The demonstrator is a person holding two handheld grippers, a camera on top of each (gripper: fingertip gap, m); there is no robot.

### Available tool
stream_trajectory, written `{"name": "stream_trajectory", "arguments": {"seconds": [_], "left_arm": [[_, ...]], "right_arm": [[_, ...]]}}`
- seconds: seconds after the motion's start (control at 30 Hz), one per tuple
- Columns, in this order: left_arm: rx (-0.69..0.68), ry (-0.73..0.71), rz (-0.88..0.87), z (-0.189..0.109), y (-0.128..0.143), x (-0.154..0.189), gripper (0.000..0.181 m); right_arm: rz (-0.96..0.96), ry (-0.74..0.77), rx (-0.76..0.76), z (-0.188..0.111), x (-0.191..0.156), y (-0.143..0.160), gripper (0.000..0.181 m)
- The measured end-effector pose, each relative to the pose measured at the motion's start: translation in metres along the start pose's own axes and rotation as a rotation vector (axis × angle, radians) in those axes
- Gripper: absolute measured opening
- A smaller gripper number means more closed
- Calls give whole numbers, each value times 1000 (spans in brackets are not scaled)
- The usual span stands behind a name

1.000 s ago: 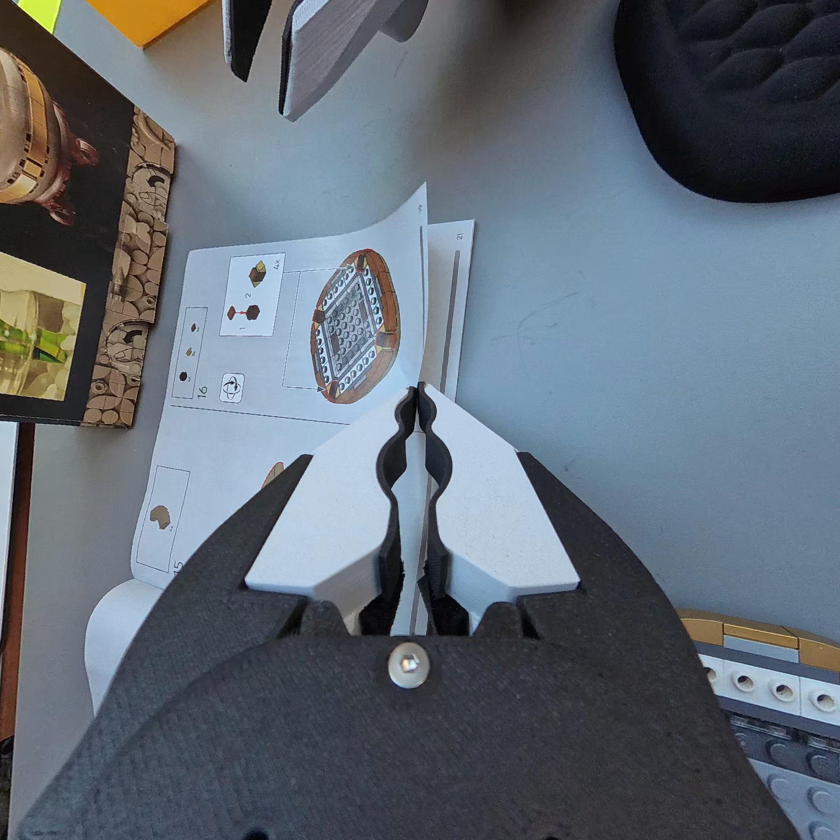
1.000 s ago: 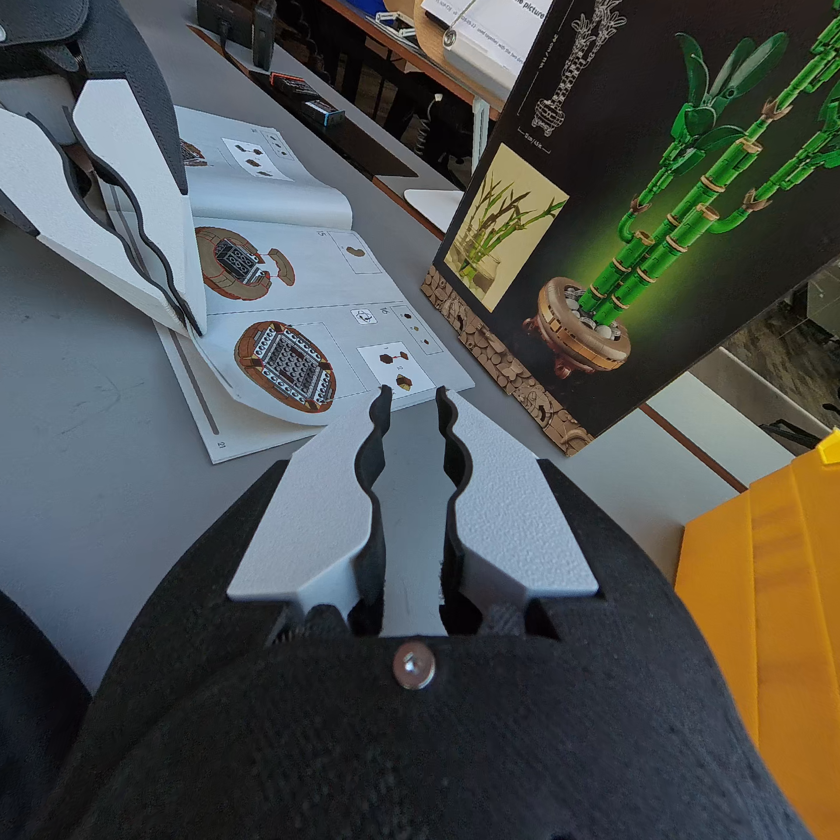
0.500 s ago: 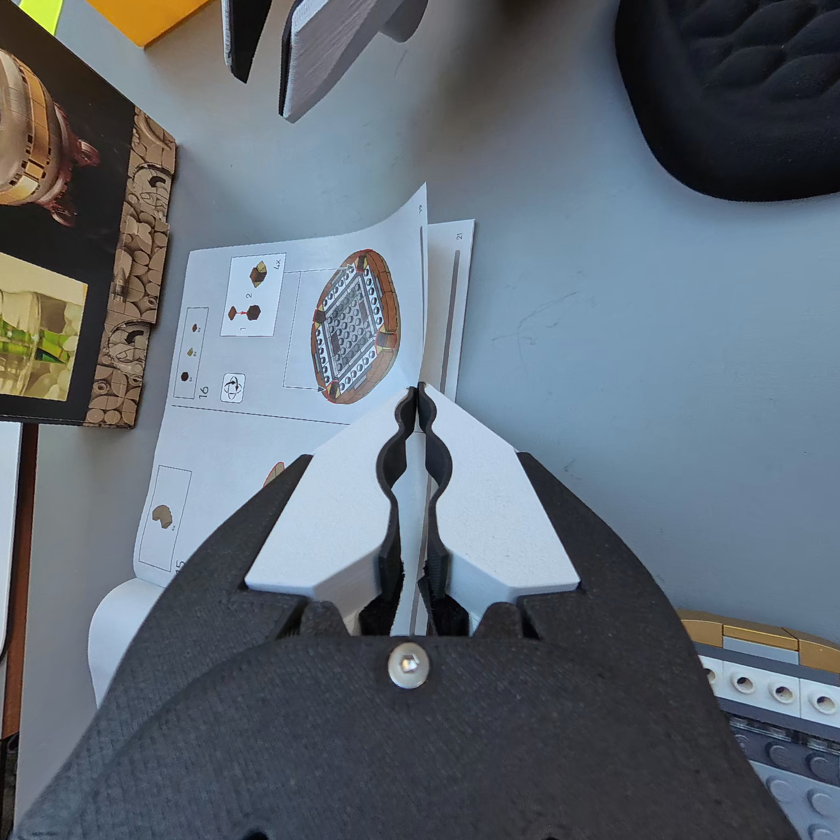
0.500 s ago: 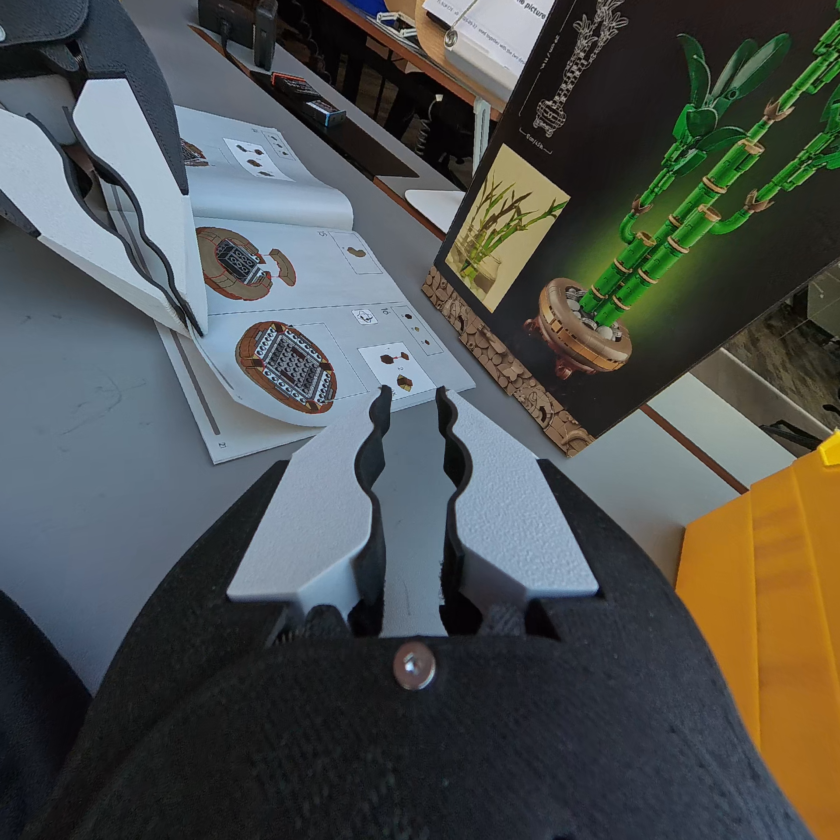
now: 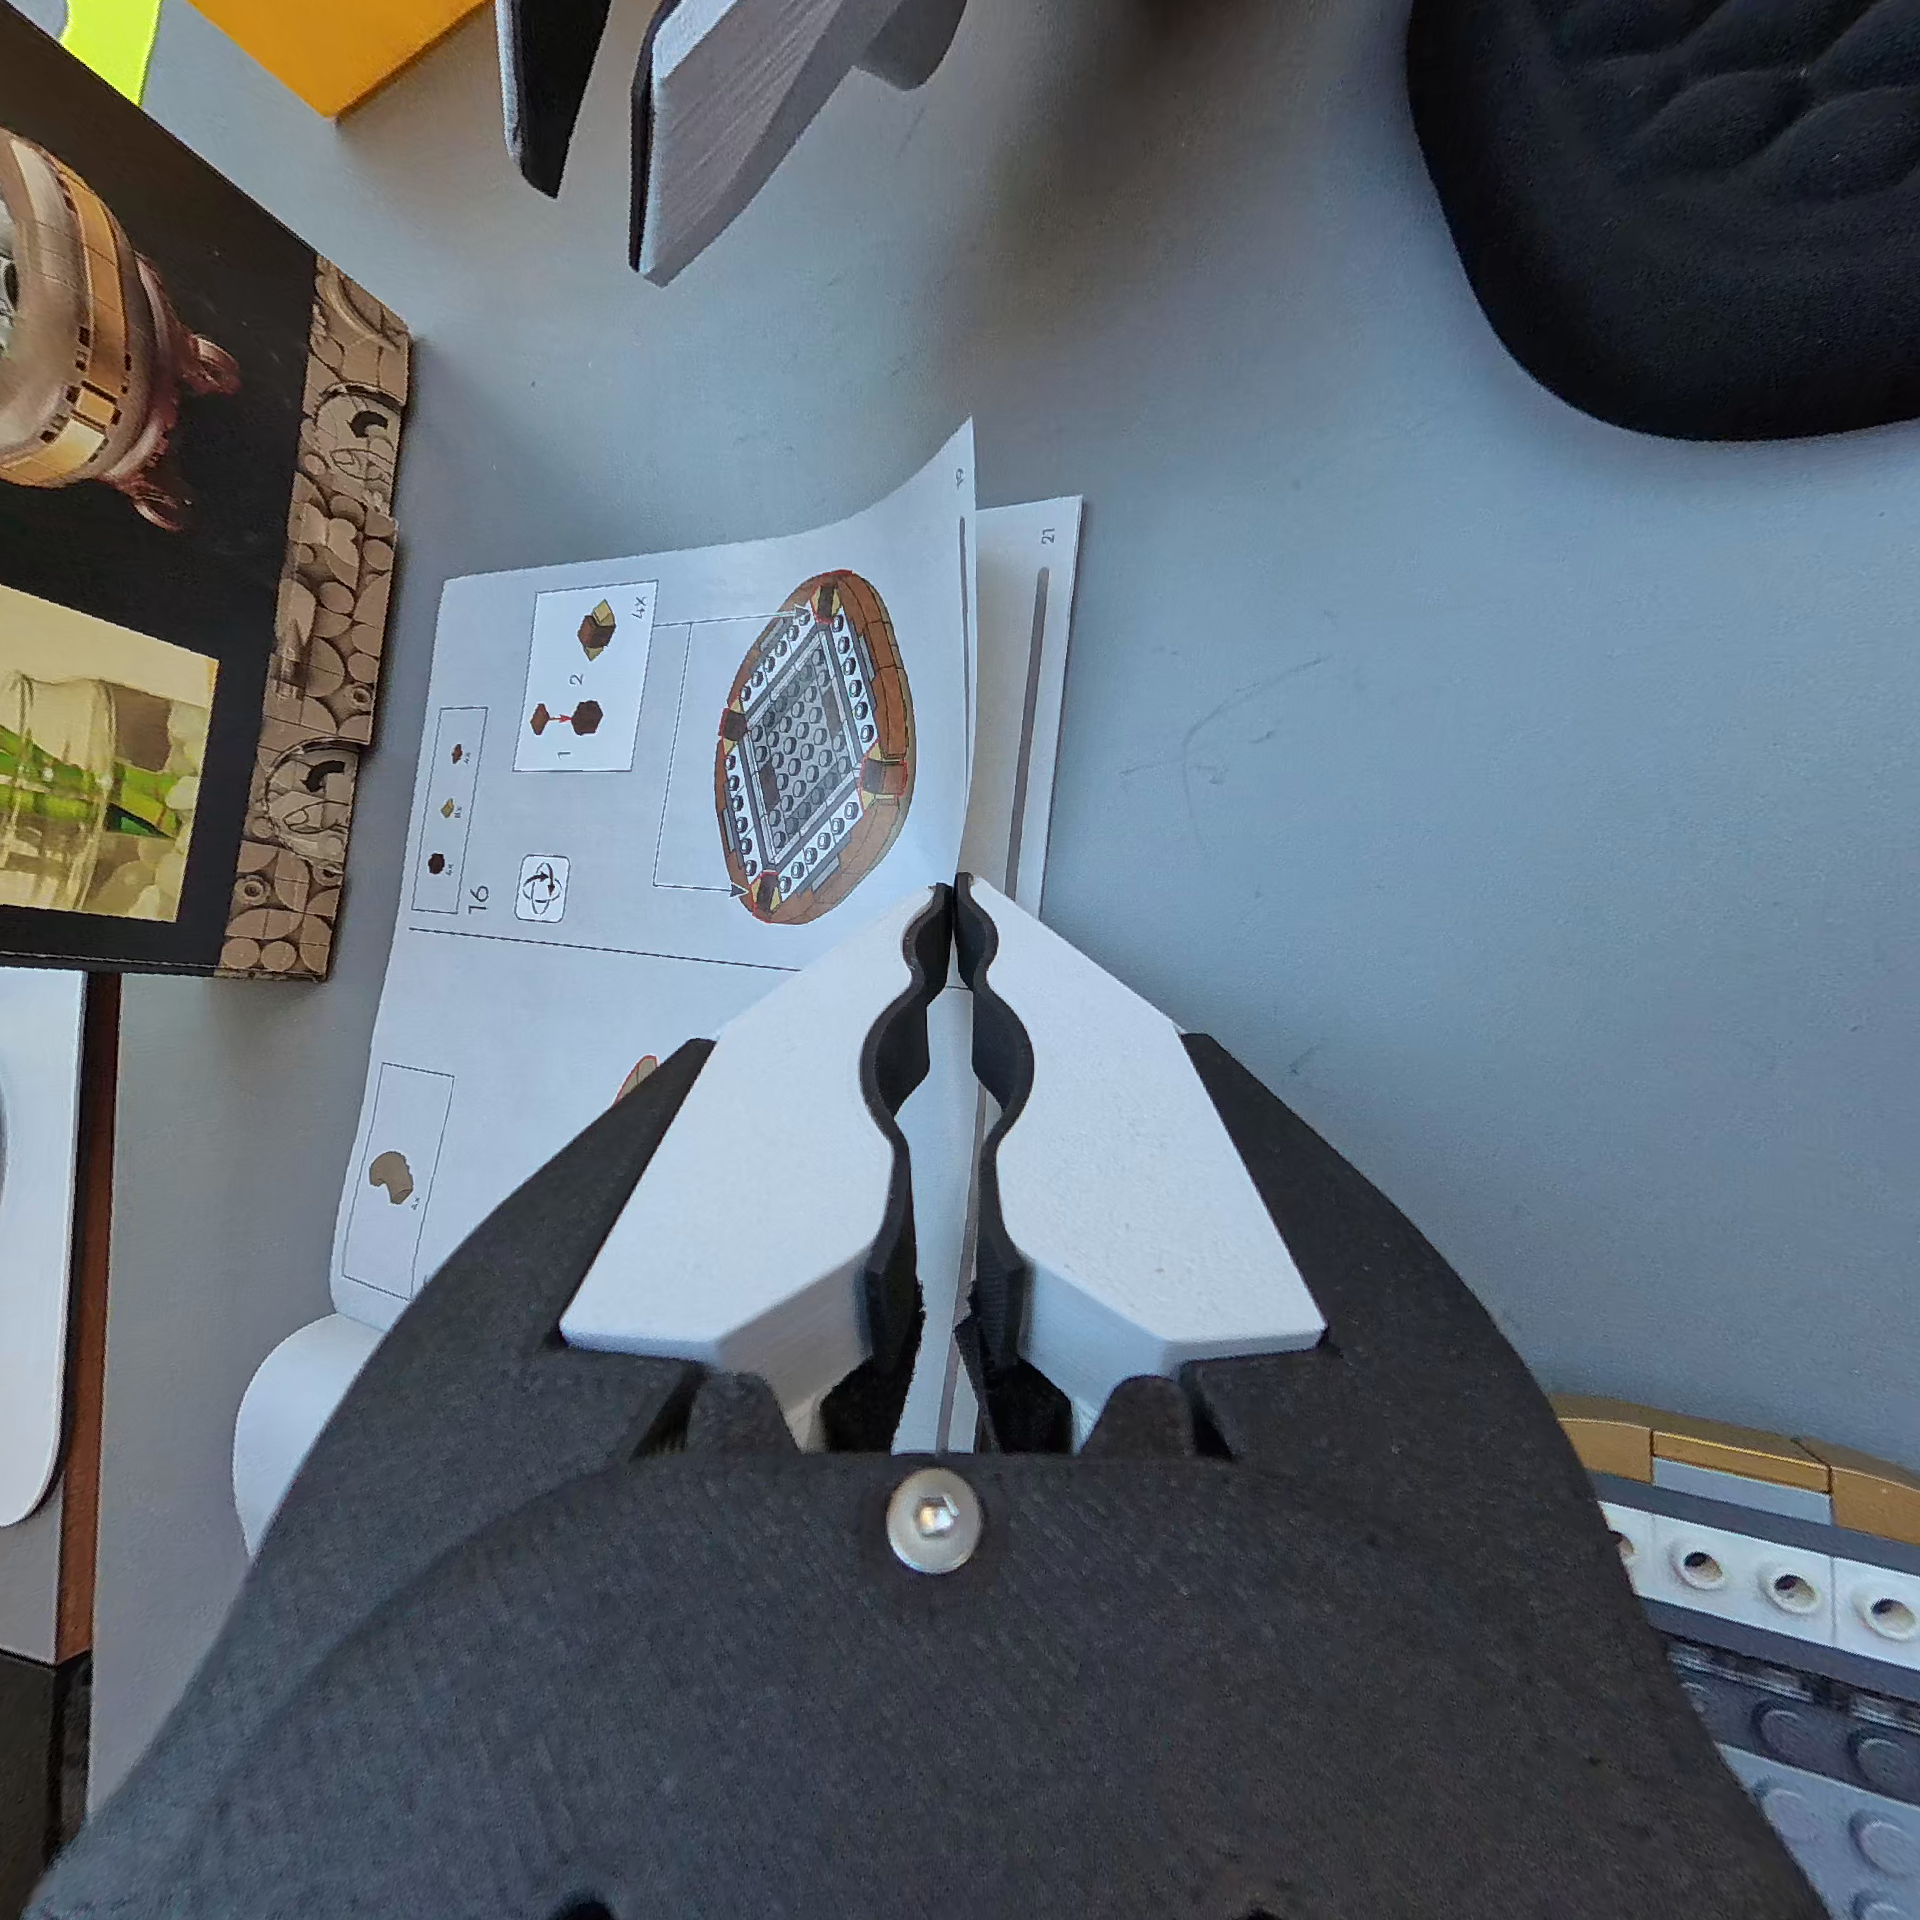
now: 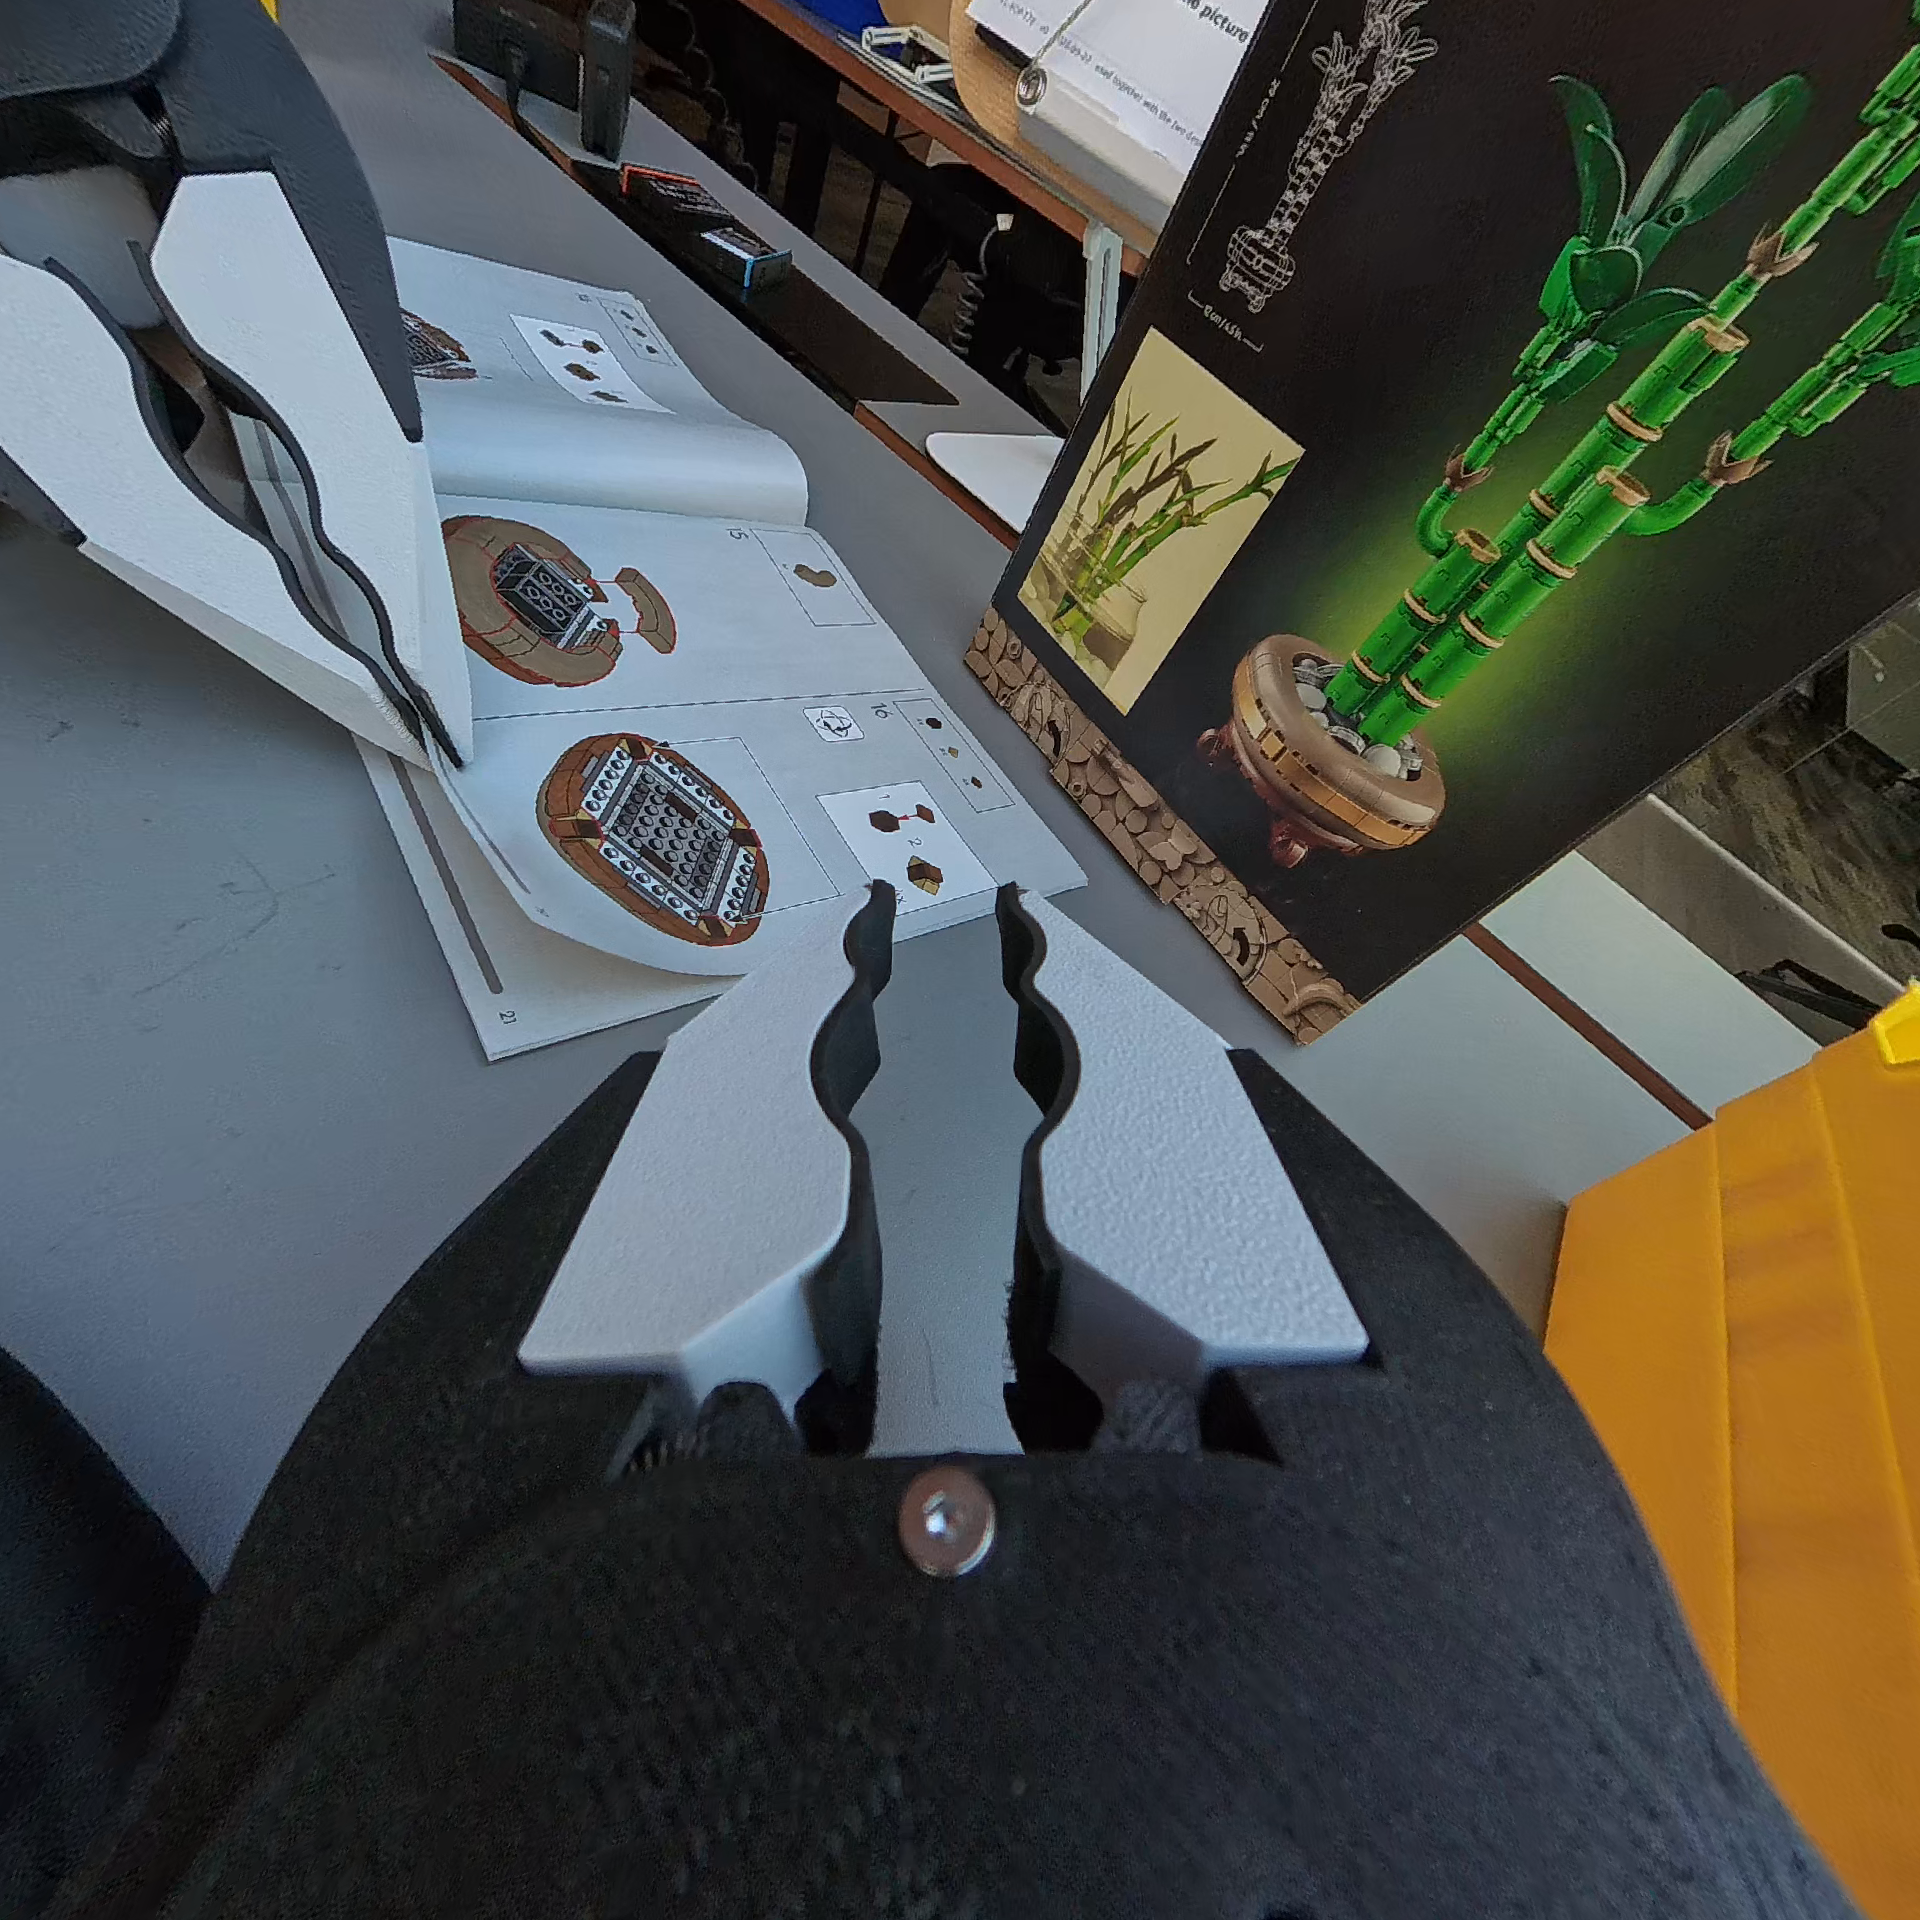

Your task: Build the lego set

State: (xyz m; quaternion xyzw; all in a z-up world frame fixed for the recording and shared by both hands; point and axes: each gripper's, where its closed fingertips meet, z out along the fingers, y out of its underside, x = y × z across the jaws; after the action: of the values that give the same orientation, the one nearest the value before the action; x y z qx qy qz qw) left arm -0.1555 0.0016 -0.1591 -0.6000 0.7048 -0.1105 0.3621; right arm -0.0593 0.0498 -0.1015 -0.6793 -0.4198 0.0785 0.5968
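Observation:
The open instruction booklet (image 5: pixel 582 987) lies on the grey table (image 5: pixel 1403 831). My left gripper (image 5: pixel 954 891) is shut on the outer edge of one booklet page and holds that page lifted and curled. The right wrist view shows it at the upper left (image 6: pixel 442 753), pinching the page above the booklet (image 6: pixel 727 623). My right gripper (image 6: pixel 940 904) is open and empty, just above the table near the booklet's near corner. It shows at the top of the left wrist view (image 5: pixel 597 229). A partly built grey, white and tan Lego base (image 5: pixel 1766 1579) sits at the lower right.
The black Lego box with the bamboo picture (image 6: pixel 1507 468) stands beside the booklet, also in the left wrist view (image 5: pixel 156 468). A yellow bin (image 6: pixel 1766 1403) is at the right. A black padded object (image 5: pixel 1683 187) lies at the far right. Across from one pair of fingers to the other is roughly 12 cm.

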Motion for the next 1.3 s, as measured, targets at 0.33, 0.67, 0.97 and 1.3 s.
{"name": "stream_trajectory", "arguments": {"seconds": [0.33,0.67,0.97,1.3], "left_arm": [[-52,-104,190,-1,1,0,0],[-80,-124,245,-1,1,0,0],[-82,-122,244,0,1,0,0],[-86,-125,249,0,1,1,0]], "right_arm": [[-1,0,0,0,0,0,19],[-2,-2,-2,0,-1,0,20],[-8,-4,-6,1,-1,1,19],[-14,-5,-6,1,-2,0,19]]}}
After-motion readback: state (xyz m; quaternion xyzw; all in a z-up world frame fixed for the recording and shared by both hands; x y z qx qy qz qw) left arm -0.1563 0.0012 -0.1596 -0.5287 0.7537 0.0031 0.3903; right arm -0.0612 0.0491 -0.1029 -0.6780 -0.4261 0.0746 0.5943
